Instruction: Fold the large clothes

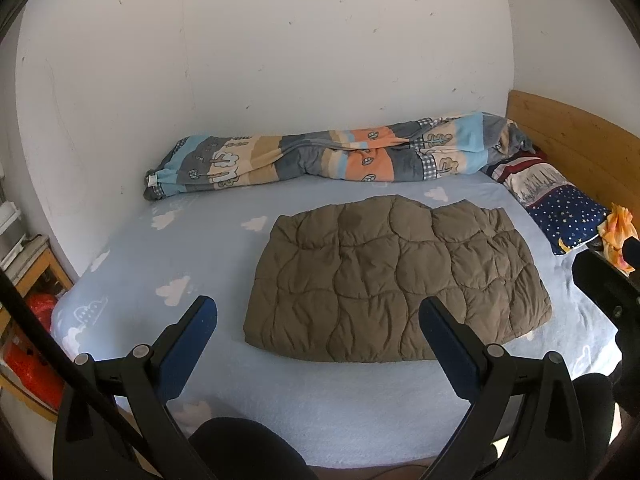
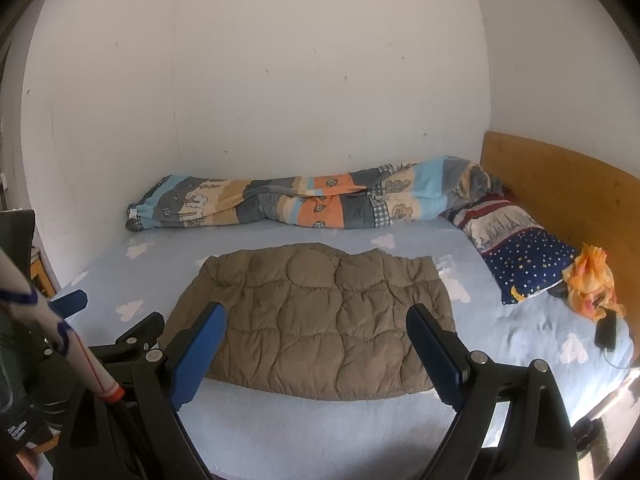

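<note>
Both tongs, left (image 1: 318, 322) and right (image 2: 316, 330), gaped wide, empty, above the puffy, light jacket (image 1: 396, 284) mid-frame; its near hem looked best to pinch.

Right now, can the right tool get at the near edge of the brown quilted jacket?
Probably yes. The right tool is open and empty, and the brown quilted jacket lies flat on the bed sheet with nothing between.

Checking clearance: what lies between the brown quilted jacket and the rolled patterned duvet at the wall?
Only bare cloud-print sheet lies between the brown quilted jacket and the patterned duvet. Nothing rests on that strip. Both wrist views show it.
</note>
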